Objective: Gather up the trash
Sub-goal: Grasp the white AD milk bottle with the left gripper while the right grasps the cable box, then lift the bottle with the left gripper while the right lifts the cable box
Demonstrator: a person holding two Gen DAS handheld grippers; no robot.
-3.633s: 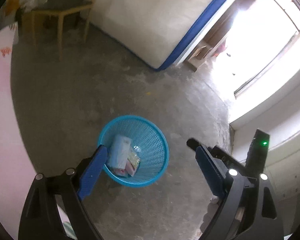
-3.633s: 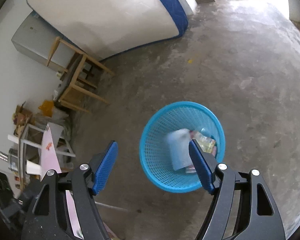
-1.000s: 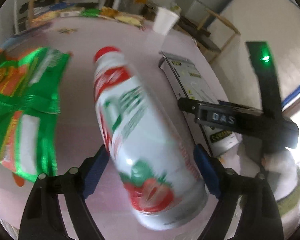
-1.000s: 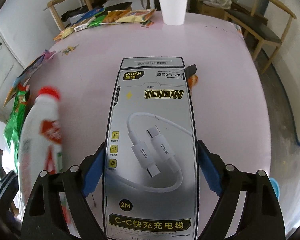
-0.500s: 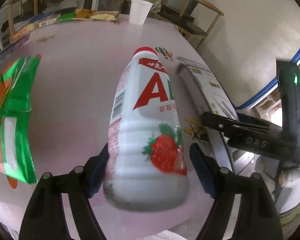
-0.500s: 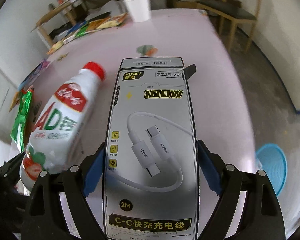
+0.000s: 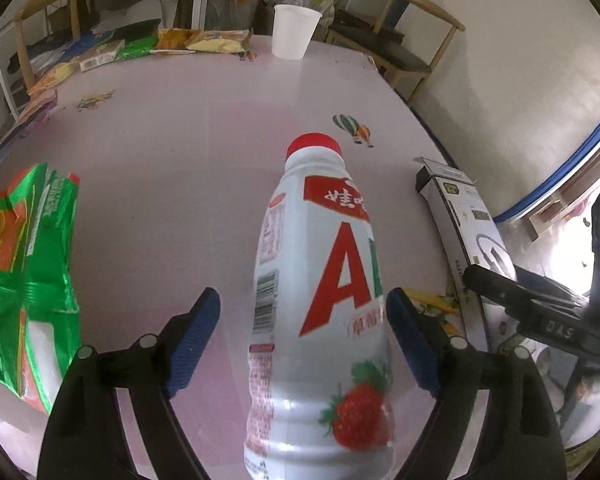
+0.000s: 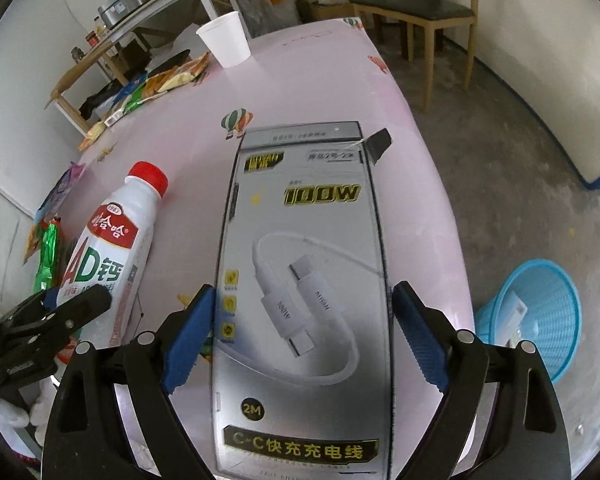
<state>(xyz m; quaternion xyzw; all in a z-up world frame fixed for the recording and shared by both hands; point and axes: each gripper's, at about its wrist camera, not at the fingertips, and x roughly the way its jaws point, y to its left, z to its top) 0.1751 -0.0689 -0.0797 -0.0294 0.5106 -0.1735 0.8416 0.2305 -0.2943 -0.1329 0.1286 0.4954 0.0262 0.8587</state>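
— Where was the bottle point(image 7: 320, 280) vs your L gripper point(image 7: 302, 300)?
— Between my jaws, red cap pointing away over the pink table point(image 7: 180, 160). Jaws were opening; R-side pad sat at its side, L-side pad stood apart, so no grip

— And the R gripper point(image 8: 304, 290)?
— Jaws opening too, w/ the cable box point(image 8: 304, 240) between them, both pads on its long edges

— Anything only one cam showed?
— R wrist cam alone caught the blue basket point(image 8: 540, 312) on the floor beside the table, w/ trash inside. L cam alone gave the green wrapper point(image 7: 24, 272) in full, lying left of the bottle
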